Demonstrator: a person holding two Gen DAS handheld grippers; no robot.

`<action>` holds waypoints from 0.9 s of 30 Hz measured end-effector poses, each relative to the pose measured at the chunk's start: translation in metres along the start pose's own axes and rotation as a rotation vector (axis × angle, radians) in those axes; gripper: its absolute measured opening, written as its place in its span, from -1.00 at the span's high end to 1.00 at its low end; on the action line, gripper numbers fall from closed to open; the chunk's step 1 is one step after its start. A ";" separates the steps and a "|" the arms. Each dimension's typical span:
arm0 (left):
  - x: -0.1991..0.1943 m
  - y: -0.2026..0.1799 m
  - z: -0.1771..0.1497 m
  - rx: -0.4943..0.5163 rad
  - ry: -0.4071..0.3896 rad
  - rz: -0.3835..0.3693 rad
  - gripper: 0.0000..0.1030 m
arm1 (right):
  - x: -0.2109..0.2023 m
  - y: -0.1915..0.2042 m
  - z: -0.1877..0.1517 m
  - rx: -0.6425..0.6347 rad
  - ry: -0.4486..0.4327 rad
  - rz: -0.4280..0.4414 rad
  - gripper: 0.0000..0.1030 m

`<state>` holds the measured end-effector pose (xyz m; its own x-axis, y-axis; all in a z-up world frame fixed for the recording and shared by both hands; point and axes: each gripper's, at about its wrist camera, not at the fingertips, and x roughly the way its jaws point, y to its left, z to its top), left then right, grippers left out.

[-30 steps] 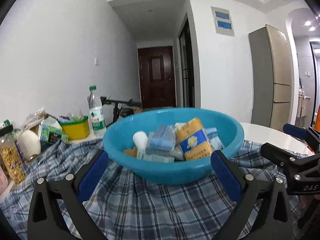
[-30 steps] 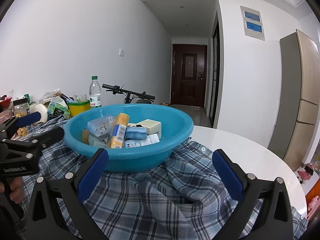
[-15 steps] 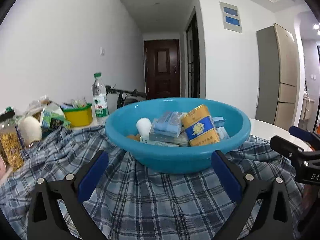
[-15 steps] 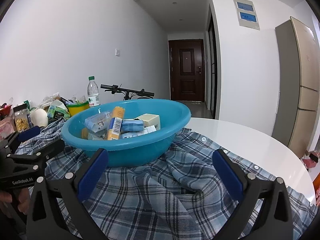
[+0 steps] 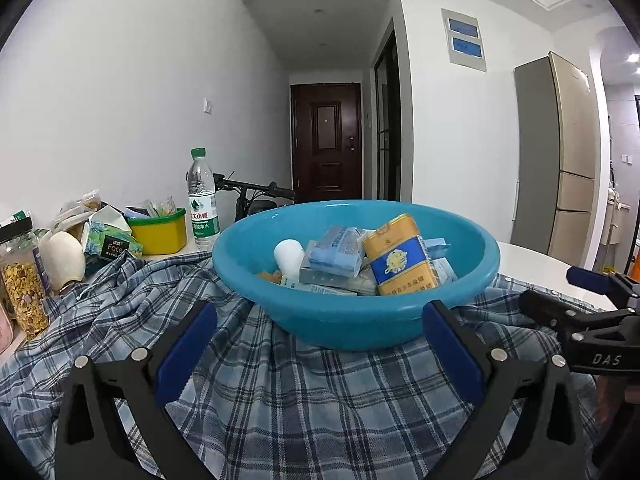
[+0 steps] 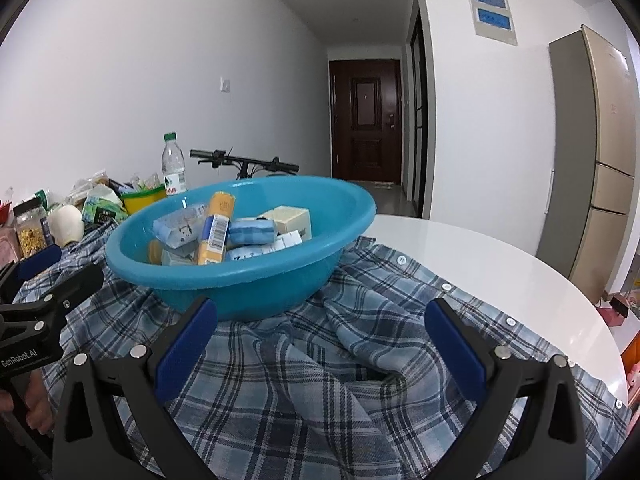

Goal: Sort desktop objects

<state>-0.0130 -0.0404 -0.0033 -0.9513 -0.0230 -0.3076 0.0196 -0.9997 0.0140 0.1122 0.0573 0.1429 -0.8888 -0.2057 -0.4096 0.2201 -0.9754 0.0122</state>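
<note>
On plaid shirt, blue basin, heaped packets, yellow-blue box upright

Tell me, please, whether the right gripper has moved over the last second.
Yes. The right gripper has risen slightly: its view now looks further down into the blue basin.

Left wrist view: low, near counter level, close behind left gripper, facing blue basin head-on, hallway door beyond. Right gripper enters at right edge.

Right wrist view: low, close behind right gripper, facing same way from further right; basin left of centre, bare white counter at right. Left gripper enters at left edge.

Shared: basin, plaid shirt, water bottle, door, fridge.
</note>
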 end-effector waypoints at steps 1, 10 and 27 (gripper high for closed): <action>0.000 0.000 0.000 -0.001 0.000 0.000 -1.00 | 0.002 0.000 0.000 0.001 0.015 0.002 -1.00; 0.001 0.001 0.000 -0.001 0.003 -0.001 -1.00 | 0.004 -0.004 -0.002 0.032 0.026 -0.013 -1.00; 0.001 0.001 -0.001 -0.005 0.003 0.002 -1.00 | -0.007 0.006 -0.001 -0.025 -0.036 -0.015 -1.00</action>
<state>-0.0137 -0.0417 -0.0043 -0.9503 -0.0251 -0.3104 0.0230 -0.9997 0.0102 0.1202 0.0529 0.1451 -0.9058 -0.1941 -0.3767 0.2161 -0.9762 -0.0166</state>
